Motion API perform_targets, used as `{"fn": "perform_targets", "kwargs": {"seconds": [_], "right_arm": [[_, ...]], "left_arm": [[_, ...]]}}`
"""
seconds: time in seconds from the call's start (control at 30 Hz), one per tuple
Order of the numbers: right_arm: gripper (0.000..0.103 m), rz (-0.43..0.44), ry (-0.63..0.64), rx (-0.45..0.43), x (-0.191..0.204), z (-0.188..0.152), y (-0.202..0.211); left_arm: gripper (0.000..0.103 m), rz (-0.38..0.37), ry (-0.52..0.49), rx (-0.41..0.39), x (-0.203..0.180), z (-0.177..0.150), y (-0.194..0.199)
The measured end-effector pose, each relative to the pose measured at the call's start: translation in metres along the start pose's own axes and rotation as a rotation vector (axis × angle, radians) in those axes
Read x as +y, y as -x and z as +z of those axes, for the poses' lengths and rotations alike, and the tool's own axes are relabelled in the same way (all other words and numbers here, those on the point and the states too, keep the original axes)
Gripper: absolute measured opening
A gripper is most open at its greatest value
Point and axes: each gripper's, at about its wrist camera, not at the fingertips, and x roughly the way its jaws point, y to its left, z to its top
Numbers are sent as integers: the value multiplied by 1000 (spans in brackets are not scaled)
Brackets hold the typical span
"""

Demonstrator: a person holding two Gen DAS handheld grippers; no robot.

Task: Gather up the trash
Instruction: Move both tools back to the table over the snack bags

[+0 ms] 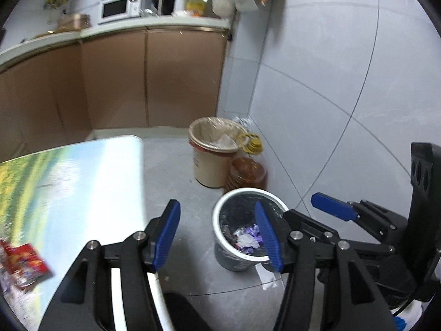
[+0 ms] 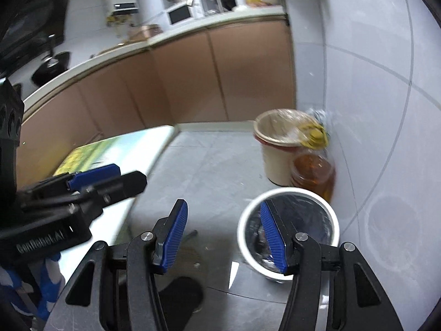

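Partly hidden by the spread, empty left gripper (image 1: 217, 237) and right gripper (image 2: 223, 233), the bin (image 1: 220, 215) holds blurred wrappers (image 1: 246, 238).

Bare floor (image 2: 209, 171) lies open ahead of both tongs. Table edge (image 1: 137, 182) bounds the left. White bin (image 1: 248, 234), oil jug (image 1: 248, 173) and beige bin (image 1: 212, 154) stand against the wall on the right.

Your left gripper (image 1: 217, 237) hangs with its jaws spread wide, nothing between them. Your right gripper (image 2: 224, 235) sits just beside it, gaping and empty too.
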Motion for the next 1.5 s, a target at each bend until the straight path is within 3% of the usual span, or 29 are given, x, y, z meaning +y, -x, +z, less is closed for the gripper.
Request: {"fn": "perform_targets", "kwargs": {"seconds": [0.27, 0.57, 1.0, 1.13, 1.5], "right_arm": [[56, 62, 98, -29, 65, 7, 36], [56, 82, 169, -25, 110, 10, 55], [56, 105, 256, -20, 169, 12, 71], [57, 122, 264, -16, 186, 11, 74], [60, 177, 281, -13, 229, 11, 80]], "left_arm": [[61, 126, 44, -115, 46, -17, 78], [61, 219, 153, -174, 106, -44, 139], [61, 296, 237, -214, 158, -88, 190], [69, 322, 270, -229, 177, -104, 208], [70, 402, 329, -222, 220, -143, 242]]}}
